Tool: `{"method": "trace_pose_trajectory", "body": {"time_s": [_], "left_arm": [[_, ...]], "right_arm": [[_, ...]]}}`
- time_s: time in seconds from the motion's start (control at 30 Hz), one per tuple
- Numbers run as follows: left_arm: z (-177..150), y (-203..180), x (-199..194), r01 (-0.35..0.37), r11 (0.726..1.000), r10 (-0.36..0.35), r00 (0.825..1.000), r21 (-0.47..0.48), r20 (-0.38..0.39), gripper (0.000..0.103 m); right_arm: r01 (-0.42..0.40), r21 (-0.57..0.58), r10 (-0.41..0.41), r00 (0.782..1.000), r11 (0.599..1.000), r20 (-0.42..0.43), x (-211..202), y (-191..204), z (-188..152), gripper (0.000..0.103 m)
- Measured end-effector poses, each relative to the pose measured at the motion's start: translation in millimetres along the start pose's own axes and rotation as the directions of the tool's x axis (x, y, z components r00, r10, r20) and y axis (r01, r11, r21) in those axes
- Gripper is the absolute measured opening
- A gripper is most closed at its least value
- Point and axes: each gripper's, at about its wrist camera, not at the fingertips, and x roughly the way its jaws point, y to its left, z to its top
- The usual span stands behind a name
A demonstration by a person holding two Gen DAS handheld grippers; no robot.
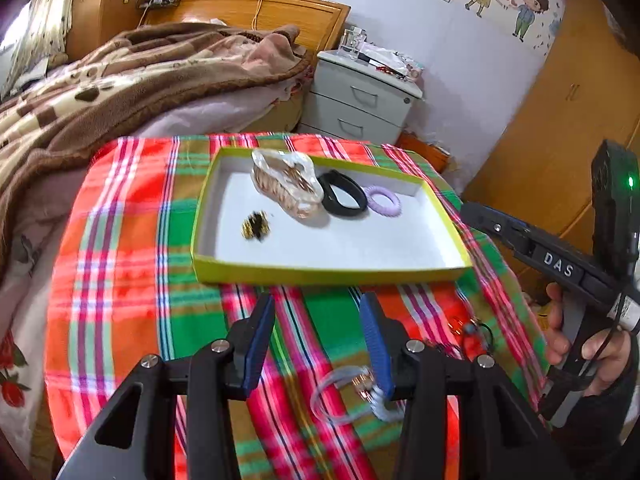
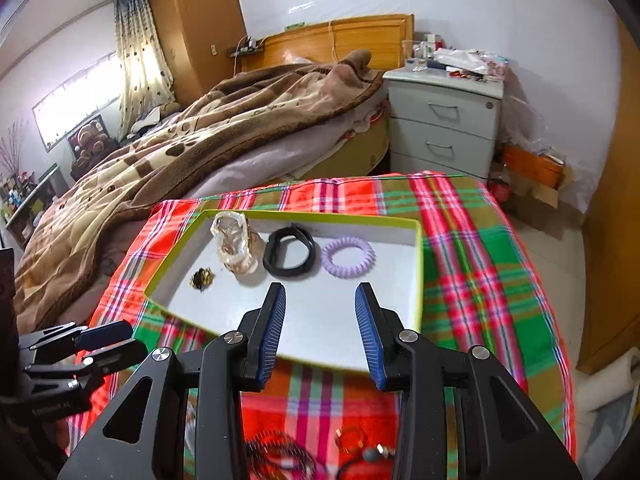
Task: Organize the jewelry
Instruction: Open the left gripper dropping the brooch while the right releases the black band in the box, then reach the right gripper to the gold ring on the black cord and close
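Observation:
A yellow-rimmed white tray point(image 1: 328, 270) point(image 2: 418, 280) sits on the plaid cloth. In it lie a gold-black brooch point(image 1: 256, 226) point(image 2: 201, 279), a clear hair claw point(image 1: 286, 184) point(image 2: 236, 246), a black band point(image 1: 343, 196) point(image 2: 289, 254) and a lilac coil hair tie point(image 1: 384, 201) point(image 2: 348, 257). My left gripper point(image 1: 318, 320) is open and empty in front of the tray, above a clear bracelet point(image 1: 348, 398) on the cloth. My right gripper point(image 2: 320, 312) is open and empty over the tray's near edge. More jewelry point(image 2: 360, 450) lies beneath it.
The plaid-covered table point(image 1: 120, 240) stands beside a bed with a brown blanket point(image 1: 120, 72). A grey nightstand point(image 2: 444, 120) with clutter is behind. The right gripper's body shows in the left wrist view point(image 1: 560, 264); the left gripper's fingers point(image 2: 104, 344) show in the right wrist view.

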Motion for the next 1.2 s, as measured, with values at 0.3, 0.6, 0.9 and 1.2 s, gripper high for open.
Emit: {"method": "trace_pose_trajectory", "body": {"time_s": [0.3, 0.6, 0.9, 1.2], "left_arm": [[-33.7, -1.1, -9.8, 0.057, 0.998, -0.057, 0.998, -0.026, -0.009, 0.052], [-54.6, -9.4, -13.4, 0.041, 0.999, -0.040, 0.998, 0.016, -0.052, 0.052], [-73.0, -15.6, -10.4, 0.059, 0.998, -0.058, 0.993, 0.010, -0.104, 0.051], [-75.6, -20.1, -8.8, 0.031, 0.999, -0.029, 0.993, 0.015, -0.114, 0.051]], "right_arm": [[0.084, 0.008, -0.084, 0.996, 0.996, -0.005, -31.2, -31.9, -49.9, 0.037], [0.059, 0.067, -0.053, 0.995, 0.996, -0.082, -26.3, -56.0, -88.0, 0.038], [0.023, 0.007, -0.022, 0.989, 1.000, -0.148, -8.3, -46.2, -97.6, 0.038], [0.026, -0.002, -0.026, 0.988, 1.000, -0.149, -5.5, -45.3, -102.0, 0.038]]}}
